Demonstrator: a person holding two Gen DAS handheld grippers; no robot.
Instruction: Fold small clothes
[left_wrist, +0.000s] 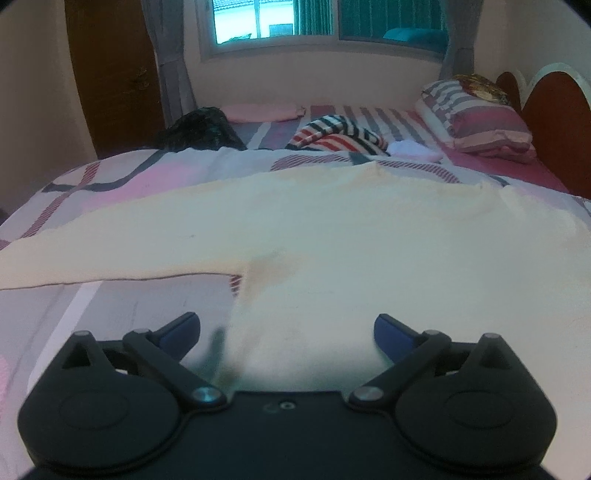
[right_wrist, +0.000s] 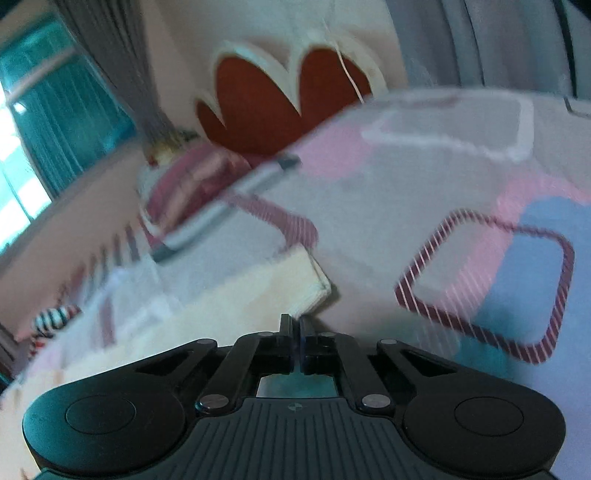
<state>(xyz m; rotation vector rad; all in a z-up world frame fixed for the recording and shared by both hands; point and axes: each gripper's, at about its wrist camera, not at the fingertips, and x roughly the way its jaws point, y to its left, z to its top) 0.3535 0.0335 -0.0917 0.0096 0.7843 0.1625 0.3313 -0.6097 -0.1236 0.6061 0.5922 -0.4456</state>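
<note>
Two grippers work one cream garment (left_wrist: 332, 236) spread on the bed (left_wrist: 110, 177): the left gripper (left_wrist: 287, 330) hovers released over its near edge, while the right gripper (right_wrist: 296, 325), blurred, seems clenched on a corner, probably for folding over.

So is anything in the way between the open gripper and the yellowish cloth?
Nothing visible is. The left gripper has its jaws wide open, right over the near part of the cream cloth spread on the bed cover. Only cloth shows between them.

Right wrist view motion-blurred; cream garment (left_wrist: 332, 236) cut off at right edge.
</note>
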